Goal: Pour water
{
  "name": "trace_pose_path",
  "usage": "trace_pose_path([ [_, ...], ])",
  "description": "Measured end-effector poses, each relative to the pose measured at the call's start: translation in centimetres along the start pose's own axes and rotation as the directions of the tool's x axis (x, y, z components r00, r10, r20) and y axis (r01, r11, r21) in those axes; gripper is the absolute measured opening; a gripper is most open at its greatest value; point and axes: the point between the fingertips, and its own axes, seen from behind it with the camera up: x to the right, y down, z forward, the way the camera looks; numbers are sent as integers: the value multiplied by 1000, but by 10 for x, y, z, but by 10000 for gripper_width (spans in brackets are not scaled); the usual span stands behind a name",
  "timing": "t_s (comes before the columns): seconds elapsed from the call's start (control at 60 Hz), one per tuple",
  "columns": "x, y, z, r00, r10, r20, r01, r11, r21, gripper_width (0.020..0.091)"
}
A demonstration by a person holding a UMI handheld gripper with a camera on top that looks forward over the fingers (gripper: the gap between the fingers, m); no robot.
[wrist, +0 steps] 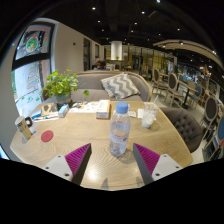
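- Clear plastic bottle [120,129] stands upright on the counter [90,140], just ahead of my tool [112,158].
- Tool spread wide, gripping nothing, lined up to take the bottle.
- Cup [149,117] waits beyond for pouring.

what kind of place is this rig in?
Probably a café or office lounge. A wooden table holds a water bottle just ahead of the open gripper; beyond are a sofa with a striped cushion, a potted plant and more chairs.

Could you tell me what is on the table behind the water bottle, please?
Behind the water bottle, which stands between the open gripper fingers, a cup and a box sit on the table. Whatever lies directly behind the bottle is hidden.
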Motion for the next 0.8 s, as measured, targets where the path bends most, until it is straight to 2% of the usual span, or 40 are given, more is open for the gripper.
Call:
trace_pose_path([
  [0.3, 25, -2, 109, 999, 19, 29, -20, 1000, 21, 839],
  [0.35, 25, -1, 117, 999, 20, 30, -20, 999, 25, 777],
  [0.483, 23, -6, 133, 999, 21, 49, -24, 998, 54, 531],
  [0.683, 26, -9, 132, 999, 24, 30, -26, 996, 84, 384],
  [0.733, 27, -8, 132, 1000, 18, 24, -20, 996, 82, 359],
  [0.8, 26, -9, 132, 1000, 20, 22, -22, 996, 83, 359],
])
